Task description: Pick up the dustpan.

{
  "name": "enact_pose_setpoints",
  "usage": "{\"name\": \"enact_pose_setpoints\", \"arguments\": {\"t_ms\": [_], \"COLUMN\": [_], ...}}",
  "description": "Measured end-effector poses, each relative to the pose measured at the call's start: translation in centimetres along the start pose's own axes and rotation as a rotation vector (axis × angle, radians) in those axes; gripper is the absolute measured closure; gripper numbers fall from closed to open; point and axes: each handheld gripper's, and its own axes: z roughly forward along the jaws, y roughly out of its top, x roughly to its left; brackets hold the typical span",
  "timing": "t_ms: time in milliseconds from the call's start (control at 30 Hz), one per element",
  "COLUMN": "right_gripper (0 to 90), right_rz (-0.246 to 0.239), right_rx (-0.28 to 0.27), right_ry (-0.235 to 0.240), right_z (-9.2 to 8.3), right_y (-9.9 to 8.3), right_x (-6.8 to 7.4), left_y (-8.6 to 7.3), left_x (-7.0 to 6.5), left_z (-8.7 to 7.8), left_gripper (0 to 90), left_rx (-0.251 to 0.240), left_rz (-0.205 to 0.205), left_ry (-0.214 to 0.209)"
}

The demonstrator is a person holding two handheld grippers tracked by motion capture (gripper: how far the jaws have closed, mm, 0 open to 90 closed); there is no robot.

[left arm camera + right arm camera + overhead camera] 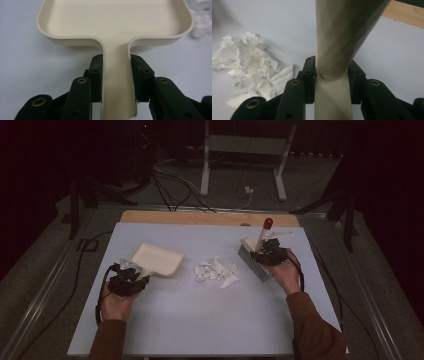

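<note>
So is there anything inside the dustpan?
No, the dustpan looks bare inside in the left gripper view. The crumpled paper lies on the table beside it. Its far front edge is cut off.

Grey table (200,320); white frame (245,145) behind it.

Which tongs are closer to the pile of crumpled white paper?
The right tongs, though not by much. They hold the brush just right of the paper pile. The left tongs grip the dustpan handle, farther off to the pile's left.
</note>
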Motion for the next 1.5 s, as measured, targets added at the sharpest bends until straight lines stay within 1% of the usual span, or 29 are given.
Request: {"name": "enact_pose_setpoints", "arguments": {"t_ms": [67,167,200,267,400,500,633,667,733,800,1033,1067,1133,1200,1267,1500], "right_gripper": [66.3,66.4,66.4,66.4,66.3,66.4,66.3,66.3,66.4,66.3,66.3,66.4,66.3,66.3,66.3,66.3], "right_rz": [0.001,0.006,0.007,0.008,0.007,0.008,0.008,0.008,0.008,0.008,0.009,0.009,0.011,0.013,0.018,0.019], "right_rx": [-0.001,0.000,0.000,0.001,0.000,0.000,-0.001,-0.001,0.000,-0.001,-0.001,0.000,-0.001,-0.001,-0.001,0.000], "right_ry": [0.001,0.002,0.002,0.002,0.003,0.003,0.005,0.005,0.005,0.005,0.008,0.008,0.009,0.010,0.013,0.014], "right_z": [0.0,-0.1,-0.1,-0.1,-0.1,-0.1,-0.1,-0.1,-0.1,-0.1,-0.1,-0.1,-0.1,-0.1,-0.2,-0.2], "right_y": [-0.1,-0.1,-0.1,-0.1,-0.1,-0.1,-0.1,-0.1,-0.1,-0.1,-0.2,-0.2,-0.2,-0.2,-0.2,-0.3], "right_x": [-0.1,-0.2,-0.2,-0.3,-0.2,-0.2,-0.2,-0.2,-0.2,-0.2,-0.3,-0.3,-0.3,-0.4,-0.4,-0.5], "left_y": [0.1,0.3,0.3,0.4,0.4,0.5,0.7,0.8,0.8,0.9,1.2,1.3,1.4,1.4,1.4,1.4], "left_x": [0.1,0.1,0.1,0.1,0.0,-0.1,-0.3,-0.4,-0.4,-0.5,-0.6,-0.6,-0.6,-0.6,-0.5,-0.7], "left_z": [-0.1,-0.3,-0.4,-0.3,-0.3,-0.2,-0.2,-0.2,-0.3,-0.3,-0.4,-0.4,-0.4,-0.4,-0.4,-0.4], "left_gripper": [66.8,66.8,66.8,66.8,66.8,66.8,66.7,66.7,66.7,66.7,66.7,66.7,66.7,66.7,66.7,66.7], "left_rx": [-0.005,-0.008,-0.006,0.006,0.014,0.025,0.031,0.036,0.041,0.048,0.063,0.064,0.072,0.074,0.074,0.094], "left_rz": [0.016,0.045,0.057,0.083,0.126,0.171,0.220,0.233,0.248,0.267,0.296,0.310,0.322,0.331,0.330,0.361], "left_ry": [-0.024,-0.034,-0.040,-0.039,-0.063,-0.080,-0.116,-0.117,-0.128,-0.128,-0.172,-0.172,-0.179,-0.183,-0.193,-0.210]}}
